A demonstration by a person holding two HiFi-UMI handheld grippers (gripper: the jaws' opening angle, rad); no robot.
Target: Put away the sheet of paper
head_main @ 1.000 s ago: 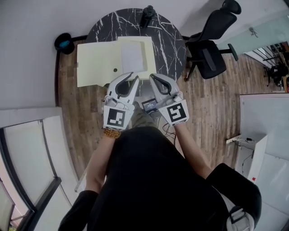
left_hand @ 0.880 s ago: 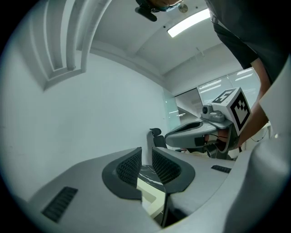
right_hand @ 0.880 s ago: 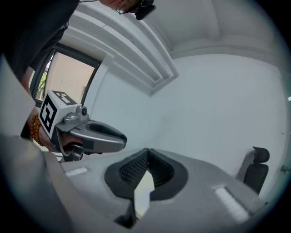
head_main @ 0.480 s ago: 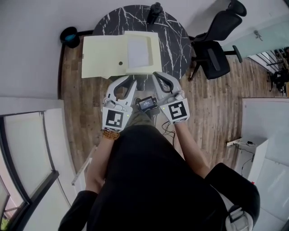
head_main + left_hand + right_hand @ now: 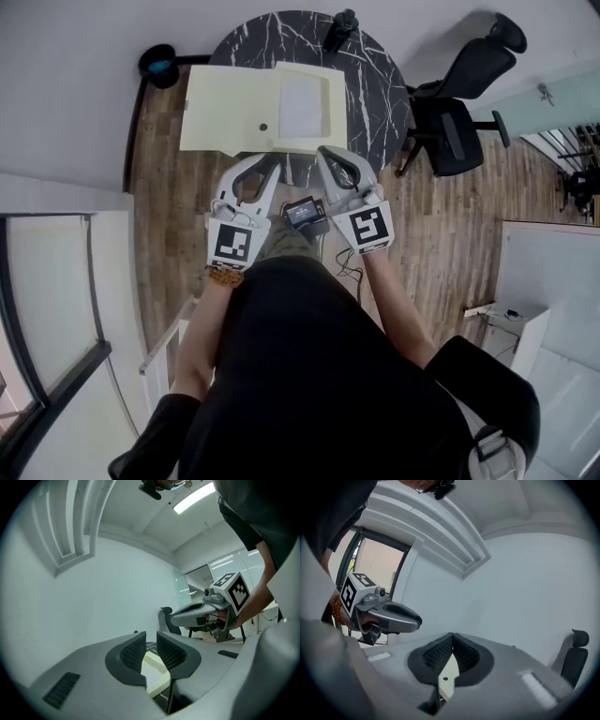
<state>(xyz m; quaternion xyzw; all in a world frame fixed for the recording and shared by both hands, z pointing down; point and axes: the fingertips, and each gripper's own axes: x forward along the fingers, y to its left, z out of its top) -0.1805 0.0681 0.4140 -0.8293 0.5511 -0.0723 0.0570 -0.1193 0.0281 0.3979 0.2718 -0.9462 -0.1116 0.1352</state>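
At the far left of the head view a black bin [image 5: 159,66] stands on the wooden floor [image 5: 159,187], just beside the round black marbled worktop [image 5: 262,37]. A cream folder [image 5: 225,112] lies open on that worktop, its left flap hanging past the worktop's edge and carrying 1 small dark snap [image 5: 263,127]. Below the folder's near edge, the left gripper [image 5: 272,167] points at the worktop; its own view shows the 2 ribbed jaws released, a narrow gap between their tips and nothing held, with only a slice of the cream folder [image 5: 154,672] showing beyond the gap. The sheet of paper [image 5: 302,94] lies flat and white on the folder's right half, uncovered and untouched by either gripper. Between the 2 grippers, lower down and close to the person's body, sits a small dark device with a lit screen [image 5: 303,212]. The right gripper [image 5: 323,155] points at the folder's near edge as well; in its own view the jaw tips are clenched together on nothing, and a strip of the folder [image 5: 449,677] with the snap shows through the opening below the tips. A dark upright object [image 5: 339,28] stands at the worktop's far rim. Further right, a black office chair [image 5: 459,112] stands close to the worktop.
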